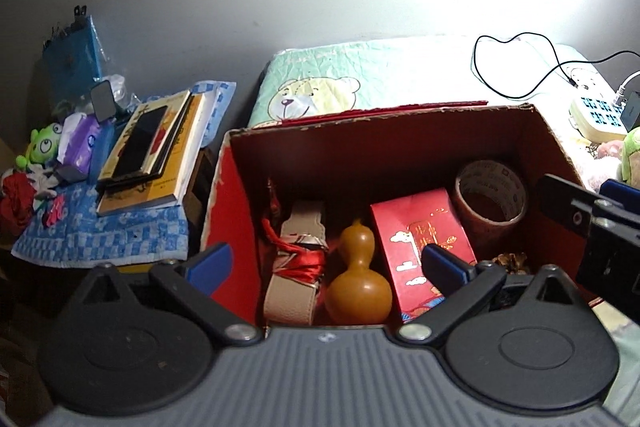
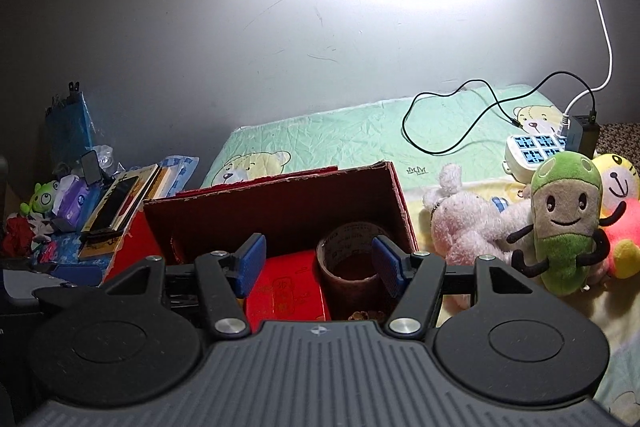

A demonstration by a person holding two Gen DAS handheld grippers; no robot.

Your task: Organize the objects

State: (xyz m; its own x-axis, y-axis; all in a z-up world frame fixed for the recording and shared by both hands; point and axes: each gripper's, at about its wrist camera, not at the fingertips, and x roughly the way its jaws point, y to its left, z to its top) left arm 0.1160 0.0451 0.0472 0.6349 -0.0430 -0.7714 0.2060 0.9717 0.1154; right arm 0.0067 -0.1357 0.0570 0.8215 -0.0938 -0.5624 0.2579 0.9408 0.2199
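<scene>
Cardboard box (image 1: 240, 163): gourd (image 1: 358, 279), red envelope (image 1: 416, 231), tape roll (image 1: 492, 195) inside; left gripper (image 1: 326, 267) and right gripper (image 2: 318, 263) above it, fingers spread, empty.

Open red cardboard box (image 1: 236, 187) stands on the bed, flaps up, holding 5 visible items. Beige strap-like item (image 1: 292, 267) wound with red ribbon lies at left, lengthwise. Amber gourd (image 1: 358, 279) stands upright just beside it. Red envelope packet (image 1: 420, 243) with gold print leans tilted at centre-right. Brown tape roll (image 1: 492, 195) sits in the far right corner, opening facing up. Small pine cone (image 1: 512, 261) lies in front of the roll.
</scene>
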